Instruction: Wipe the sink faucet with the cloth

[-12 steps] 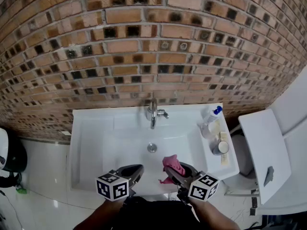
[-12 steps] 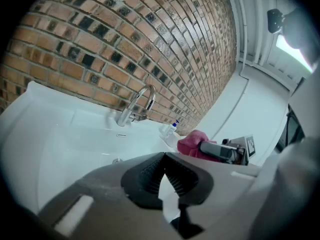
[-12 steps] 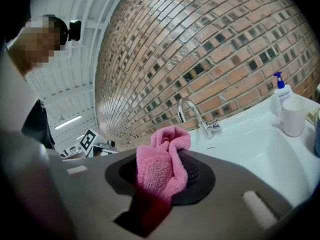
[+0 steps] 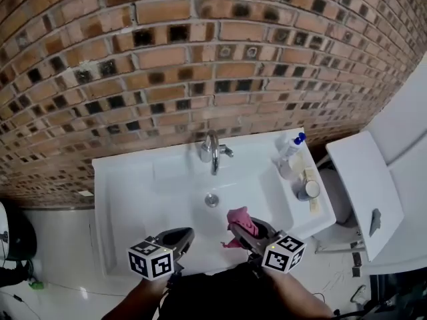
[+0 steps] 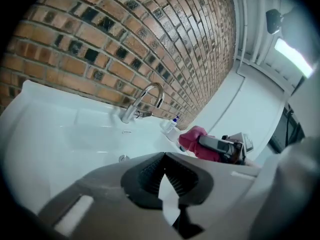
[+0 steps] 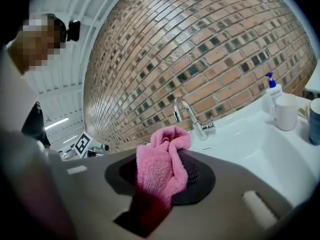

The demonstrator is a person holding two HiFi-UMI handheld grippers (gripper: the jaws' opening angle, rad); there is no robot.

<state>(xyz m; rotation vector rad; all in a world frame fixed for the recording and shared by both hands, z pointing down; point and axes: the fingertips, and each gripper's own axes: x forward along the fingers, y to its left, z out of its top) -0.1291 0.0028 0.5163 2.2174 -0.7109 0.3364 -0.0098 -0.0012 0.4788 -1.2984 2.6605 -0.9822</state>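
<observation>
One cloth [image 4: 238, 217] in right tongs [image 6: 165, 181] over sink [image 4: 150, 199]; left tongs [image 5: 162, 158] closed.

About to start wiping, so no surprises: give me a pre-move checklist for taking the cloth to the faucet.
1. Cloth gripped: ok, right gripper shut on pink cloth.
2. Cloth past the tips: ok, a bunch sticks out.
3. Way to faucet: ok, only bare sink basin between.
4. Other hand: ok, left gripper shut, empty, off to the side.
5. Ledge items: ok, bottle and cup sit right of faucet, apart from it.
6. Water off: ok, no stream seen.
</observation>
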